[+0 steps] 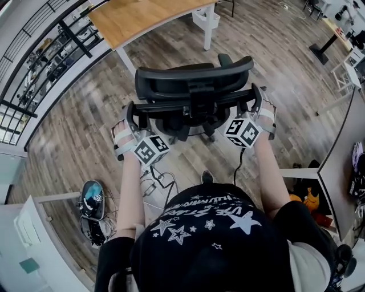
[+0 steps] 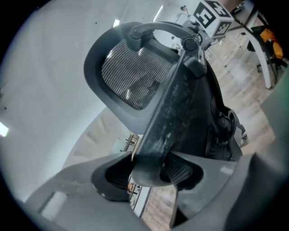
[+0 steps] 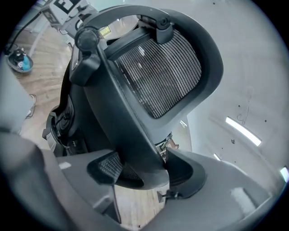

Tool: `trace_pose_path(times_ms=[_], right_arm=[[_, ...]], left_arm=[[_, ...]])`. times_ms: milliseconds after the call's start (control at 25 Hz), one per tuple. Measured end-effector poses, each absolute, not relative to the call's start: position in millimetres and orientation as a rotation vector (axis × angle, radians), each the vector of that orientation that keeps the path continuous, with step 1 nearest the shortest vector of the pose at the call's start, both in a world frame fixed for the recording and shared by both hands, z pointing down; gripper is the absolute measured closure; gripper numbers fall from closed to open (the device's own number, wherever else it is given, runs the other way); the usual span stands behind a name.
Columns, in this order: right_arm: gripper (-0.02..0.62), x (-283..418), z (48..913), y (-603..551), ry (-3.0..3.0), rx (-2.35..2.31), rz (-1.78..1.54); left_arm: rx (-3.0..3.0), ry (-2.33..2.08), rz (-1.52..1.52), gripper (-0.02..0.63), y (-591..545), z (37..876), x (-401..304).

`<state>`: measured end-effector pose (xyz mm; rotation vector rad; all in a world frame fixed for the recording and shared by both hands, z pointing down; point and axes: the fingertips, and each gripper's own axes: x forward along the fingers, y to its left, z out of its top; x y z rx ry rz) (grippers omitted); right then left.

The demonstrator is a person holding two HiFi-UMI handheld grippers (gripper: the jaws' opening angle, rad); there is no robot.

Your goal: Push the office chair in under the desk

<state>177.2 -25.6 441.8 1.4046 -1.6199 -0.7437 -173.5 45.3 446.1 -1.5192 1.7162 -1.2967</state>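
The black office chair [image 1: 191, 97] stands on the wood floor with its back toward me, a short way from the wooden desk [image 1: 142, 17]. Its mesh headrest [image 1: 194, 77] sits above a dark top bar [image 1: 194, 104]. My left gripper [image 1: 132, 117] is shut on the left end of that bar, my right gripper [image 1: 256, 104] on the right end. In the left gripper view the bar [image 2: 167, 117] runs between the pads of the left gripper [image 2: 151, 169], with the headrest [image 2: 135, 76] above. The right gripper view shows the right gripper [image 3: 144, 169] clamped on the bar [image 3: 122, 117] below the headrest [image 3: 162, 72].
The desk's white leg [image 1: 209, 25] and a white bin [image 1: 206, 17] stand beyond the chair. Shoes [image 1: 92, 199] and cables [image 1: 157, 182] lie on the floor at my left. A white table edge [image 1: 342, 137] and stored items [image 1: 311, 199] are at the right.
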Motion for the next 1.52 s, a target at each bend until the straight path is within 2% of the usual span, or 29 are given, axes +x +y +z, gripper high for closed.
trace_pose_path(times_ms=[560, 1000, 1520], right_arm=[[0.350, 163, 447, -94, -1.622, 1.294, -0.846], [0.359, 156, 444, -122, -1.613, 1.272, -0.889], [0.359, 140, 451, -224, -1.597, 1.280, -0.873]], left_arm=[[-1.482, 1.785, -1.329, 0.370, -22, 454, -190], [-1.465, 1.808, -1.292, 0.370, -43, 451, -196], [-1.491, 1.768, -1.320, 0.370, -132, 456, -209]])
